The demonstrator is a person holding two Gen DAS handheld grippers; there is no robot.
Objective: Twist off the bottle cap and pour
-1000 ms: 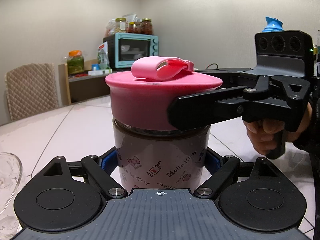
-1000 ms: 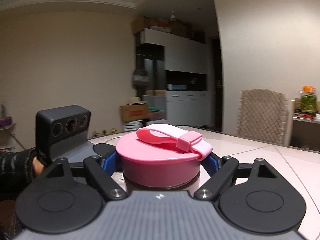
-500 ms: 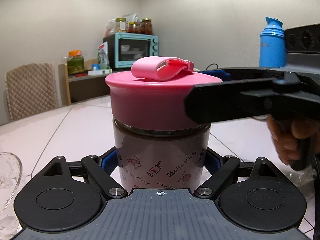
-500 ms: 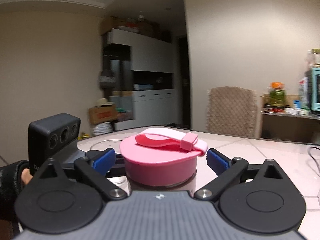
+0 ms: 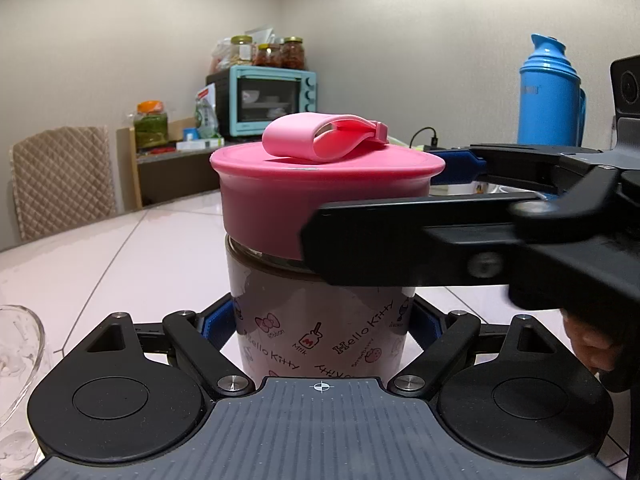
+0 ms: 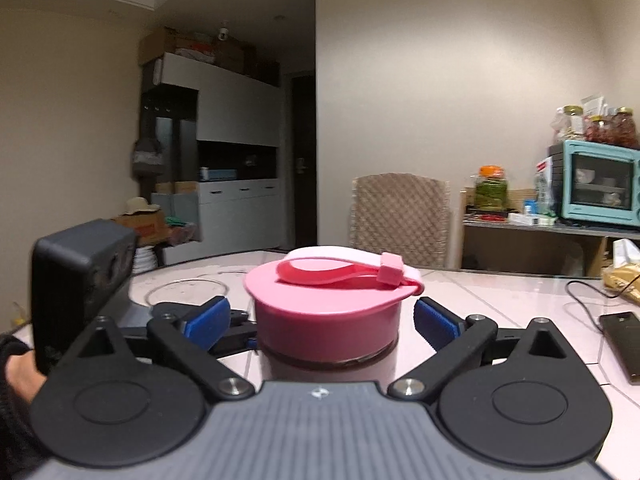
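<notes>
While upright, bottle [image 5: 320,332] in left gripper [image 5: 320,326], pink cap [image 6: 326,312] uppermost.

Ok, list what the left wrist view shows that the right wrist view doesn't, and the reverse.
Only the left wrist view shows the Hello Kitty print on the bottle, the left gripper shut on the bottle body, a blue thermos and a glass bowl.

Only the right wrist view shows the right gripper with its jaws open on either side of the pink cap, a white cabinet and a dark phone.

Both show the cap, the teal toaster oven and the woven chair.
</notes>
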